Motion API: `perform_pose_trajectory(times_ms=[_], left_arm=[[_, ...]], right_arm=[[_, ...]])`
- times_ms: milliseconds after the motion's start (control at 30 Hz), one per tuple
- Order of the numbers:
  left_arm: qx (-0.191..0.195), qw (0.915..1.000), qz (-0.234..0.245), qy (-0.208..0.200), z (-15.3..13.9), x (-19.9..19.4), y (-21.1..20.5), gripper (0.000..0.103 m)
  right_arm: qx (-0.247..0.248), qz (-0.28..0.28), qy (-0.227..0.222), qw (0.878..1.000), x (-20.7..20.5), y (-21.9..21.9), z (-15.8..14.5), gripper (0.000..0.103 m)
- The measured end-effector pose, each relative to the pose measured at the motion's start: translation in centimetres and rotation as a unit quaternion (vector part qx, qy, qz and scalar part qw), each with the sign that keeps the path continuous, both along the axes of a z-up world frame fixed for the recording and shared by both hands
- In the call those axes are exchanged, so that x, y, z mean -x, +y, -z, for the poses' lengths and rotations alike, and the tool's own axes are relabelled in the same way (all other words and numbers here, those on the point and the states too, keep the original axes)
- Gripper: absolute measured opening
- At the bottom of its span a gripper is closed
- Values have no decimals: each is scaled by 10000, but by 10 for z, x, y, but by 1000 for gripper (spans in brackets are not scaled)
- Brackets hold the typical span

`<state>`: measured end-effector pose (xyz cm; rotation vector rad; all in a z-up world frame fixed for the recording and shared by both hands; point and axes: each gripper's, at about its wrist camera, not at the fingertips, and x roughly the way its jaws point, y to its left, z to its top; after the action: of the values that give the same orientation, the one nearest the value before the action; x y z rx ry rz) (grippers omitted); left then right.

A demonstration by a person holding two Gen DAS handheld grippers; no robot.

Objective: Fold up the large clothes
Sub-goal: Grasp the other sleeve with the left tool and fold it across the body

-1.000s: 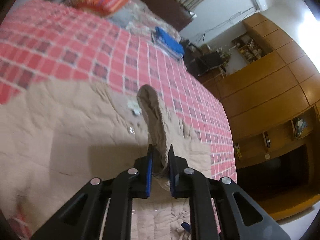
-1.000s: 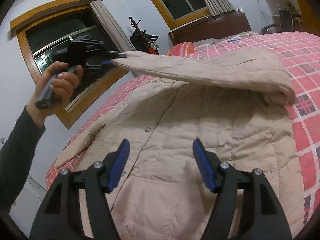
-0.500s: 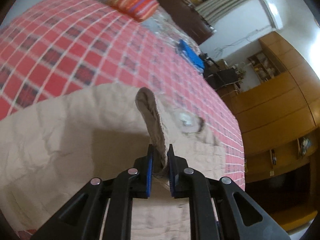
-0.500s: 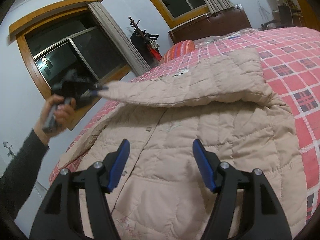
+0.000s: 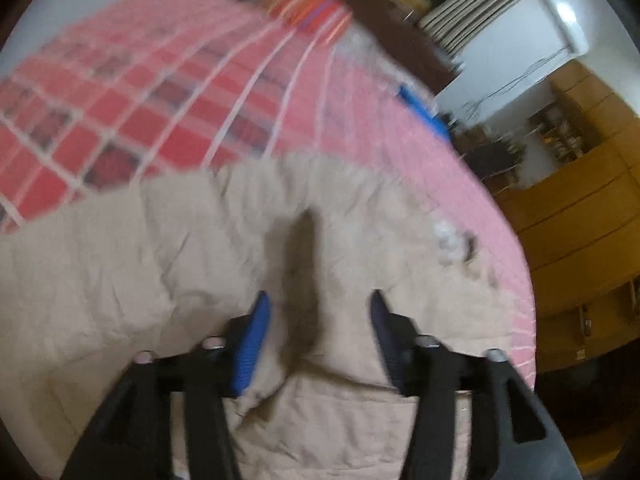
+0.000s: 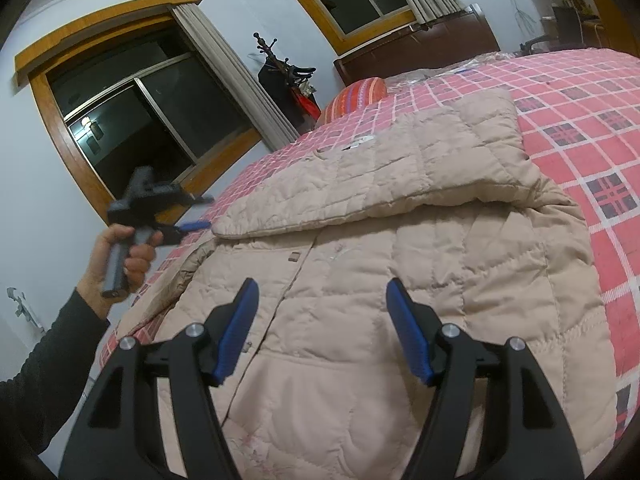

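Sleeve (image 6: 380, 176) of the beige quilted jacket (image 6: 380, 320) lies folded across the jacket's chest on the checked bed (image 6: 580, 128), long axis running left to right. Left gripper (image 6: 196, 212) hangs open and empty just off the cuff; right gripper (image 6: 320, 328), also open, hovers over the jacket's front, nearer the hem.

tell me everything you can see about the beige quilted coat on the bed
The coat is beige, quilted and puffy-looking, spread front up on the red checked bedspread. A centre placket with small snaps runs down it. One sleeve is folded across the chest and lies flat. Neither pair of tongs grips it: both are open, the right tongs above its lower front.
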<state>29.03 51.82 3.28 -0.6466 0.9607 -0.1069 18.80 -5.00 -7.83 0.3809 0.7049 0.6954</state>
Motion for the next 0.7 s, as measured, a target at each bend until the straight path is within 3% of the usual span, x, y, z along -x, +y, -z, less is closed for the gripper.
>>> perform_pose_trajectory(times_ms=[100, 167, 267, 400, 467, 533, 633, 700], left_arm=[[95, 9994, 321, -49, -3, -7, -24, 59], [82, 9991, 426, 23, 9, -16, -32, 61], [31, 9988, 359, 322, 34, -26, -36, 61], [251, 9989, 316, 242, 37, -13, -27, 59], [536, 9981, 307, -76, 20, 13, -13, 62], [702, 9965, 160, -424, 4, 50, 9, 81], [485, 9957, -423, -668, -4, 130, 61, 89], [322, 9937, -938, -512, 1, 180, 102, 90]], right_arm=[[-13, 1, -24, 10000, 1, 0, -1, 67], [-24, 21, -13, 10000, 1, -1, -1, 67], [-47, 47, 19, 10000, 0, -2, 0, 68], [-34, 24, 39, 10000, 0, -2, 0, 70], [25, 12, -6, 10000, 1, 0, -3, 72], [17, -28, -63, 10000, 4, 1, -8, 74], [-24, -193, -226, 9996, 12, 8, -16, 79], [-4, -269, -284, 9992, 15, 13, -19, 79]])
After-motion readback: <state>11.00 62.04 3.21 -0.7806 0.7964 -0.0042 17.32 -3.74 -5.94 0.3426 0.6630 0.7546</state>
